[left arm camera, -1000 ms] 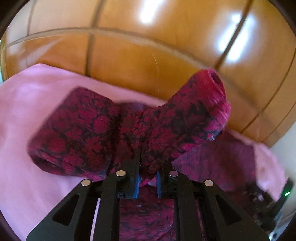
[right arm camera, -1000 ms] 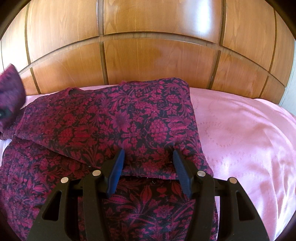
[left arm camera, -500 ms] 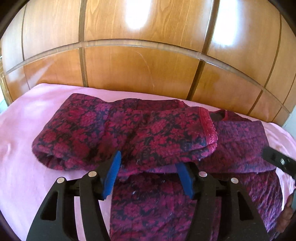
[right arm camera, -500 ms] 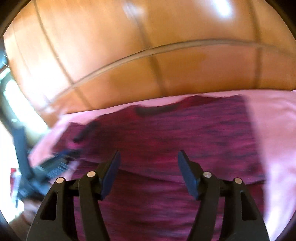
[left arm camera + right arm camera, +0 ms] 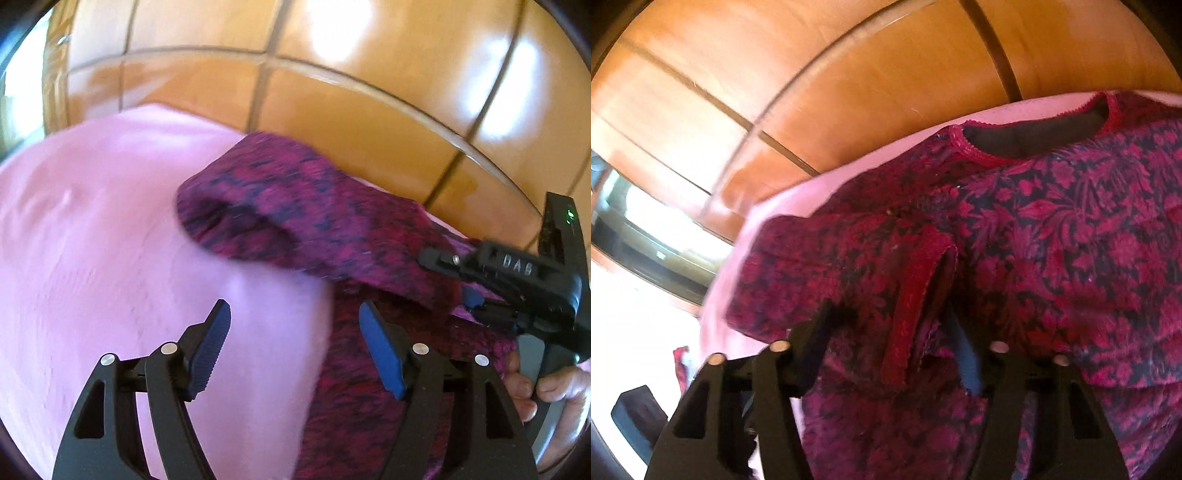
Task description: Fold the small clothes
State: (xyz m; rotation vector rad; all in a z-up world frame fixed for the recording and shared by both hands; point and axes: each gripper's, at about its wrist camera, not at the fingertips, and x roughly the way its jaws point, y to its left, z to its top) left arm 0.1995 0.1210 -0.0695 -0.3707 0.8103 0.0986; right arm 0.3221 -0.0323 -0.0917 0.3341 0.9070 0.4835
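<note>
Glossy panelled wood headboard (image 5: 354,122) backs a pink bedspread (image 5: 110,258), and on it lies your crimson-and-black floral knit top (image 5: 1052,236), its scalloped neckline (image 5: 1030,142) towards the headboard. Its left sleeve (image 5: 295,221) is folded across the body, the red ribbed cuff (image 5: 916,306) lying on the front panel.

Your right gripper (image 5: 890,339) sits low over that cuff with its jaws apart, one finger on either side of the red band; the fabric is not pinched, though the far finger is partly hidden in the cloth. Your left gripper (image 5: 295,347) hangs above the bedspread at the garment's edge, jaws wide apart and holding nothing. Your right hand (image 5: 543,387) shows at the trigger of its tool.

You appear to be at the sleeve-tidying stage, with the lengthwise fold not yet made. Next, likely, close the right fingers on the cuff, or press it flat, then bring the left gripper down to the hem.
</note>
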